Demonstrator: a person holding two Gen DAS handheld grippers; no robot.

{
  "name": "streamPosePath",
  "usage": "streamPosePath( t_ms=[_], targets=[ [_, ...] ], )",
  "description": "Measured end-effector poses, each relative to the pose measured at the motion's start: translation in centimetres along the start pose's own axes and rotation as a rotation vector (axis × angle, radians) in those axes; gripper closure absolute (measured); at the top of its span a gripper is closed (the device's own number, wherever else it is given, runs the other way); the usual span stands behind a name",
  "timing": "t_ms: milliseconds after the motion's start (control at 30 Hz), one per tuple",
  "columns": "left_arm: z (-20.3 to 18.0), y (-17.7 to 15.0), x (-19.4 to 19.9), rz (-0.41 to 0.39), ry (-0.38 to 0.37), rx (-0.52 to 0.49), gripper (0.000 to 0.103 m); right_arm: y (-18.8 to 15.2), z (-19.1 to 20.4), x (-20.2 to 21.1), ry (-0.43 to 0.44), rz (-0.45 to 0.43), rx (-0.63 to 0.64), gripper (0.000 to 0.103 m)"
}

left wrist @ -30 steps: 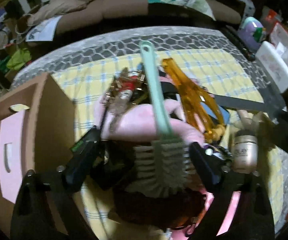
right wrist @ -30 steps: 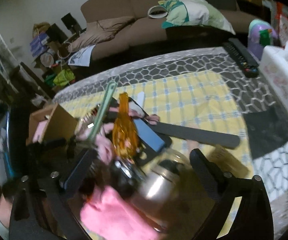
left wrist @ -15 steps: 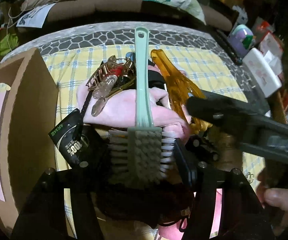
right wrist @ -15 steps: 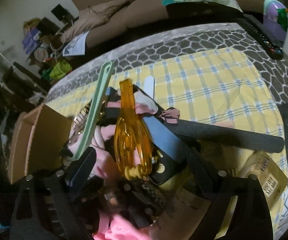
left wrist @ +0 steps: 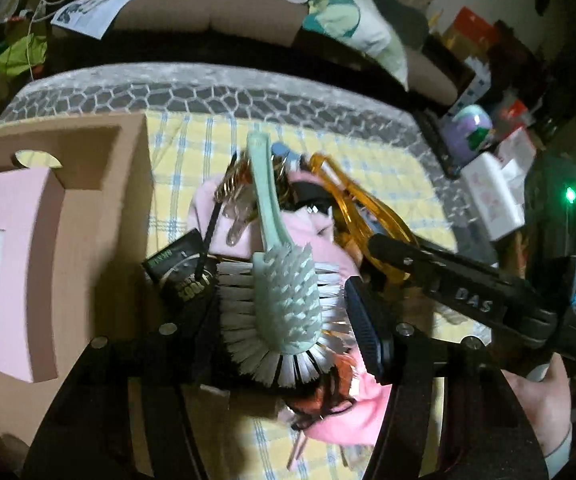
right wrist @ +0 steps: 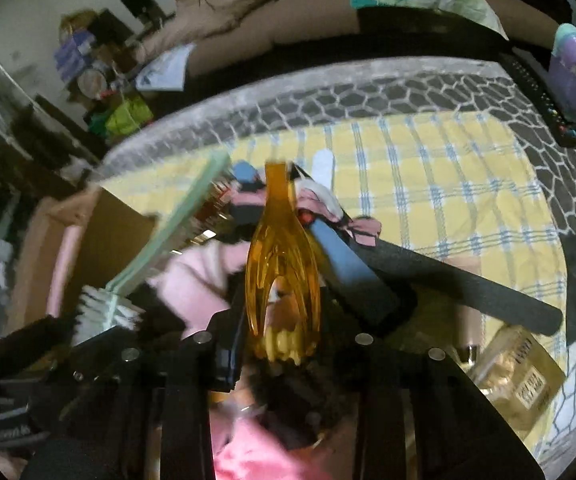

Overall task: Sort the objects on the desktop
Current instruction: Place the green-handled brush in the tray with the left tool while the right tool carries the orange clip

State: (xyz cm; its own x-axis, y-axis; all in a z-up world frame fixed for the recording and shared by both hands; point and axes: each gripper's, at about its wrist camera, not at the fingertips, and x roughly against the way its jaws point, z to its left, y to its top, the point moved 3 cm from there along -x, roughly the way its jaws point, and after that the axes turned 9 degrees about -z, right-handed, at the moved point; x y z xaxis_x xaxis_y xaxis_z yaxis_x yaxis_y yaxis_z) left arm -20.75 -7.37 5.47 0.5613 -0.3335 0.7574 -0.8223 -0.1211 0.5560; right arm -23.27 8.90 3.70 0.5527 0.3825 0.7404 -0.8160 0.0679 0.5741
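**Two tongs, two grips: brush on the left, amber comb on the right**

One mint-green plastic scrubbing brush with white bristles (left wrist: 288, 304) sits head-first between the fingers of the left tongs (left wrist: 284, 328), which pinch the bristle head from both sides; its long handle points away over the pile. The left tongs' jaws closed onto it within the last second and have held that width since. One translucent amber plastic comb-like piece (right wrist: 282, 268) stands between the fingers of the right tongs (right wrist: 284, 344); those jaws have just been closing and now press on its toothed lower end. In the left wrist view the right tongs reach in from the right, with a hand (left wrist: 543, 412) behind them.

On the yellow-and-blue checked cloth (right wrist: 447, 184) covering the table lies one heap: one pink soft cloth (left wrist: 315, 236), one gold-toned claw hair clip (left wrist: 232, 188), one small black sachet with pale print (left wrist: 176, 268), one blue flat file-like block (right wrist: 347, 272) and one long black flat strip (right wrist: 447, 284). One pale gold box with dark lettering (right wrist: 519, 380) lies apart to the right, near the cloth's edge.

One container shows: an open brown cardboard box (left wrist: 100, 216) just left of the heap. One pink foam-like panel with a slot cut in it (left wrist: 8, 264) stands inside; what else it holds cannot be told
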Motion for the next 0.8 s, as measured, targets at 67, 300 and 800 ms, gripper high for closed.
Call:
streamPosePath(
  t_ms=[67,300,800],
  targets=[
    [0.0,0.5,1.5,-0.011,-0.01,0.009,0.046,0.5,0.6,2.0,0.013,-0.018,-0.007,0.073],
    [0.0,2.4,9.2,-0.08,-0.023,0.018,0.046,2.3,4.6,9.2,-0.012,-0.063,0.072,0.075],
    [4.8,3.9,23.3,-0.199,0.019,0.043,0.066,2.4,19.3,20.5,0.07,-0.148,0.198,0.075]
  ],
)
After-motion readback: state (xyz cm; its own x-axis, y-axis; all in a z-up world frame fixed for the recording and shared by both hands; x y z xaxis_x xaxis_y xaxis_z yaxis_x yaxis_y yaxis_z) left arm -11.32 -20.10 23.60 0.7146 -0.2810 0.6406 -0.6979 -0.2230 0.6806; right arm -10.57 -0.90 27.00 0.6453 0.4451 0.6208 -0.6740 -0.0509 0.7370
